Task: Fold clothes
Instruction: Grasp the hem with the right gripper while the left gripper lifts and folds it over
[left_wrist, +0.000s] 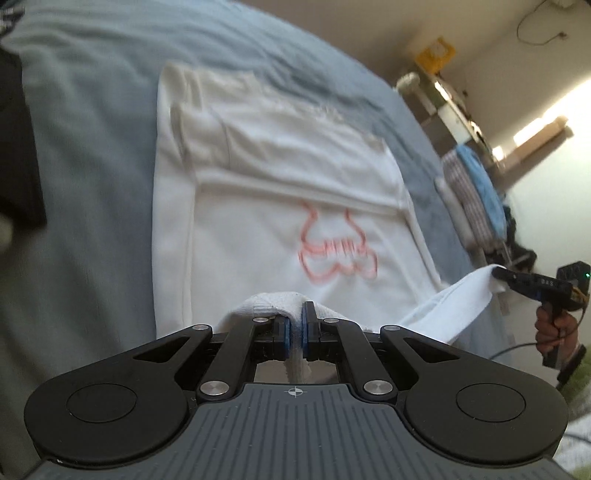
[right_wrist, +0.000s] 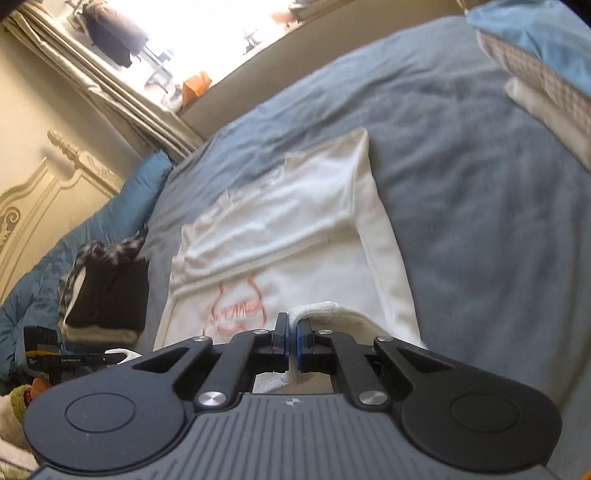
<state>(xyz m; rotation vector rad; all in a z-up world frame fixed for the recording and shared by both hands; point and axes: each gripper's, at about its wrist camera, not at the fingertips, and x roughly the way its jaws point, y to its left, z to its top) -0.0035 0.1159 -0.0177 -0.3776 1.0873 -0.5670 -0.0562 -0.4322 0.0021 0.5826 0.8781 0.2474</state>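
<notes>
Two claws each pinch one near corner of the white T-shirt (left_wrist: 280, 184), which lies flat on the blue-grey bed cover (left_wrist: 92, 147). The left gripper (left_wrist: 294, 325) has its blue pads pressed together on a bunched bit of the ribbed edge. The right gripper (right_wrist: 291, 341) is also squeezed tight on the cloth, and the corner it holds is raised a little off the bed.

The long sides of the shirt look already folded in, so it is now a tall, tidy rectangle with the sleeves tucked on top. The next fold, bringing the near end over toward the far end, looks only just begun. After that the shirt should join a pile.

The shirt is soft, thin cotton with a red line drawing (left_wrist: 334, 249) on it; the picture is blurry, so I cannot say what it shows. The bed cover looks fuzzy and a bit wrinkled. A folded stack of clothes (right_wrist: 546, 74), striped and blue, sits near the bed's far edge, and a dark folded pile (right_wrist: 107, 291) sits on the other side.
</notes>
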